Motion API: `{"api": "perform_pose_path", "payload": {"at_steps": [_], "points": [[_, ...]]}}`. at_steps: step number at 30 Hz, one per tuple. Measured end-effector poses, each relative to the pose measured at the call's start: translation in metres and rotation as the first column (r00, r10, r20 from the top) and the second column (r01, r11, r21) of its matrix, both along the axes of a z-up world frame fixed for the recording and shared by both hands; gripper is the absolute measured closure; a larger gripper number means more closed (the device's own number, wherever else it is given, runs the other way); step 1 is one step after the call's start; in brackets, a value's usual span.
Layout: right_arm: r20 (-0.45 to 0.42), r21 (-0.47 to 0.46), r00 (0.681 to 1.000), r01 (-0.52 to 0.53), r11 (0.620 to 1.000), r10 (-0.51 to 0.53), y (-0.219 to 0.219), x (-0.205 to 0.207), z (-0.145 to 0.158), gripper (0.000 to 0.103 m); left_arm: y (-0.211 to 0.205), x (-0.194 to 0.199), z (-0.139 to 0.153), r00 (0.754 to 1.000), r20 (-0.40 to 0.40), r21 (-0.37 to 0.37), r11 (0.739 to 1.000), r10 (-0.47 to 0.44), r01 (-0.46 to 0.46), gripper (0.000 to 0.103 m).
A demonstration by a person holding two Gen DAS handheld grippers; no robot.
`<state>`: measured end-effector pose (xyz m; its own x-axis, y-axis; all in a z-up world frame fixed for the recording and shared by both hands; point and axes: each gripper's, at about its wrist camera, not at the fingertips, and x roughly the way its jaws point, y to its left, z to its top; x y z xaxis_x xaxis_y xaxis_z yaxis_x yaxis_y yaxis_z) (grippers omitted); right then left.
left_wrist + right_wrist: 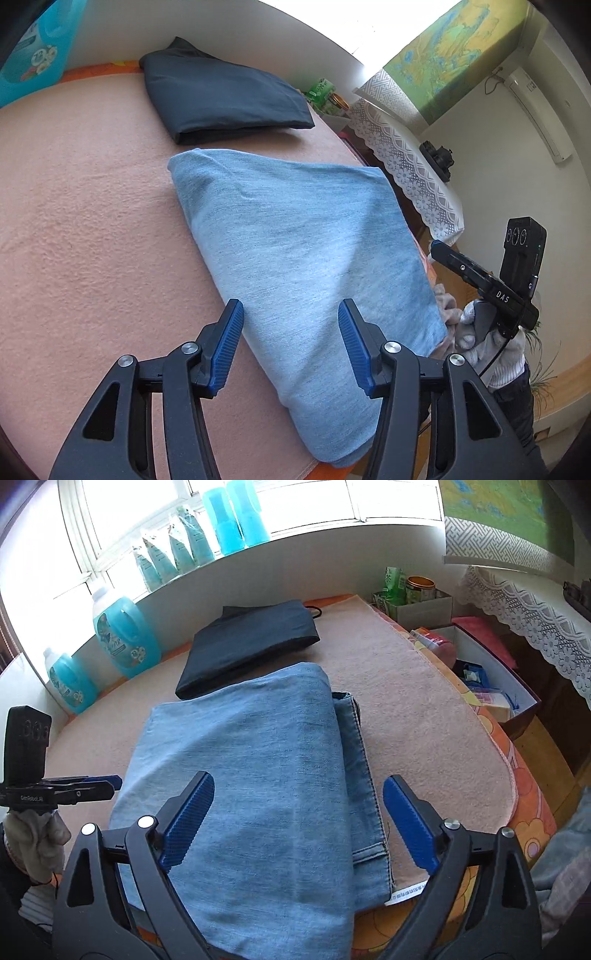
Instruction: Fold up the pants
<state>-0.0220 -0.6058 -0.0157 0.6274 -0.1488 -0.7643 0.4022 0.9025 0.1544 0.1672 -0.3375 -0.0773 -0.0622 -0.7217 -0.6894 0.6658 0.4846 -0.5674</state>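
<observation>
Folded light-blue denim pants (pixel 251 775) are lying on the pink terry blanket (pixel 92 221), long axis running away from me toward the folded dark navy garment (pixel 251 642). My right gripper (pixel 299 823) is hanging wide over their near end, holding nothing; my left gripper (pixel 291 343) is half-spread, empty, at their side. Blue detergent bottles (pixel 122 638) are lining the windowsill.

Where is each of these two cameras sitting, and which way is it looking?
Left wrist: on the left gripper, looking down over the folded jeans; the gloved hand with the right gripper shows.
Right wrist: on the right gripper, facing the window; the left gripper shows.
Shared: jeans, dark folded pants, pink blanket.
</observation>
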Motion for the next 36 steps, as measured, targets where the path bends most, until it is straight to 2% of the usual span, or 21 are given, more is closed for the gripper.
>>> {"api": "perform_pose_path", "payload": {"at_steps": [7, 13, 18, 20, 21, 23, 25, 26, 28, 32, 36], "points": [[-0.071, 0.100, 0.996, -0.041, 0.994, 0.048, -0.041, 0.037, -0.030, 0.006, -0.012, 0.013, -0.016, 0.999, -0.037, 0.017, 0.999, 0.038, -0.038, 0.050], [-0.076, 0.288, 0.990, -0.092, 0.953, 0.119, -0.065, 0.045, -0.060, 0.006, -0.014, 0.019, -0.028, 0.997, -0.059, 0.005, 0.999, 0.043, -0.043, 0.049], [-0.034, 0.281, 0.987, -0.139, 0.950, 0.155, -0.060, 0.046, -0.061, 0.006, -0.015, 0.020, -0.030, 0.997, -0.063, -0.020, 0.999, 0.044, -0.046, 0.049], [-0.021, 0.303, 0.983, -0.166, 0.938, 0.181, -0.056, 0.048, -0.061, 0.019, -0.016, 0.021, -0.030, 0.996, -0.071, -0.030, 0.998, 0.045, -0.047, 0.049], [-0.016, 0.342, 0.981, -0.176, 0.923, 0.193, -0.056, 0.049, -0.063, 0.036, -0.016, 0.021, -0.030, 0.997, -0.067, -0.034, 0.998, 0.041, -0.044, 0.049], [-0.014, 0.328, 0.983, -0.171, 0.929, 0.185, -0.050, 0.049, -0.064, 0.041, -0.020, 0.018, -0.029, 0.998, -0.051, -0.039, 0.998, 0.036, -0.038, 0.049], [-0.013, 0.303, 0.984, -0.164, 0.939, 0.176, -0.044, 0.047, -0.061, 0.057, -0.021, 0.015, -0.027, 0.998, -0.036, -0.051, 0.998, 0.042, -0.043, 0.064], [-0.015, 0.284, 0.987, -0.151, 0.947, 0.161, -0.041, 0.046, -0.059, 0.061, -0.020, 0.014, -0.025, 0.999, -0.026, -0.058, 0.997, 0.043, -0.045, 0.067], [-0.015, 0.239, 0.991, -0.129, 0.962, 0.137, -0.033, 0.043, -0.050, 0.077, -0.021, 0.012, -0.020, 0.999, 0.000, -0.070, 0.997, 0.041, -0.041, 0.079], [-0.018, 0.161, 0.994, -0.103, 0.981, 0.108, -0.018, 0.040, -0.035, 0.084, -0.019, 0.008, -0.008, 0.999, 0.038, -0.089, 0.996, 0.034, -0.030, 0.084], [0.011, 0.129, 0.996, -0.094, 0.987, 0.094, -0.010, 0.035, -0.018, 0.088, -0.013, 0.006, 0.000, 0.998, 0.056, -0.111, 0.993, 0.035, -0.029, 0.088]]}}
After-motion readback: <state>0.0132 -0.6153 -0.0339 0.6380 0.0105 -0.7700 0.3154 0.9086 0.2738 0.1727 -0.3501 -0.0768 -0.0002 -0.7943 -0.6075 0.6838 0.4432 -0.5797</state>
